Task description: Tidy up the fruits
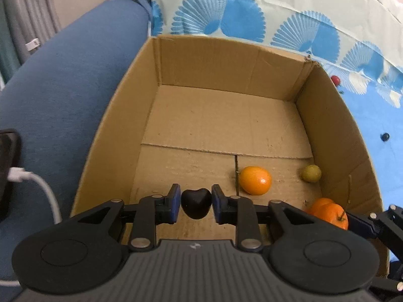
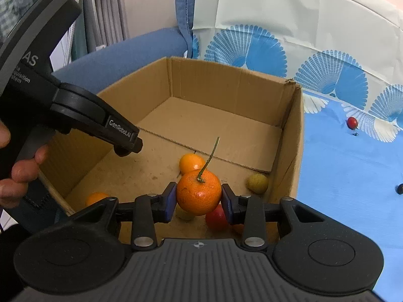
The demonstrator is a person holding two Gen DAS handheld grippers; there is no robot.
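Landmark: cardboard box [image 1: 252, 58], open-topped, set on a blue fan-patterned cloth [image 1: 372, 125] beside a blue cushion [image 1: 63, 88]

1. Left gripper [image 1: 196, 201]: hung over the box's near edge, pointing steeply down into it. A dark heart-shaped fruit [image 1: 196, 205] sat between the blue pads [image 1: 173, 202]. The jaws stood only a little wider than the fruit, the pads flanking it closely and seemingly not pressing it; a firm hold could not be confirmed.
2. Right gripper [image 2: 199, 198]: over the box's near right part. Jaws closed partway onto a stemmed mandarin [image 2: 199, 192], both pads against its sides, stem upright. The mandarin was held above the box floor.
3. Plain orange fruit [image 1: 255, 180]: on the box floor, near the middle flap seam.
4. Yellow-green fruit [image 1: 311, 173]: on the box floor, against the right wall.
5. Red fruit [image 2: 215, 217]: on the box floor at the near side, directly under the held mandarin, partly hidden.
6. Second orange fruit [image 2: 95, 198]: on the box floor, near left corner, half hidden by the right gripper's body.
7. Small red fruit [image 2: 352, 122]: outside the box, on the cloth to its right, well apart.
8. Small dark fruit [image 2: 399, 188]: outside the box, on the cloth to its right, nearer the camera.
9. Person's hand [image 2: 17, 173]: left of the box, wrapped around the left gripper's handle.
10. Dark phone [image 1: 7, 171] with white cable [image 1: 42, 186]: on the cushion left of the box
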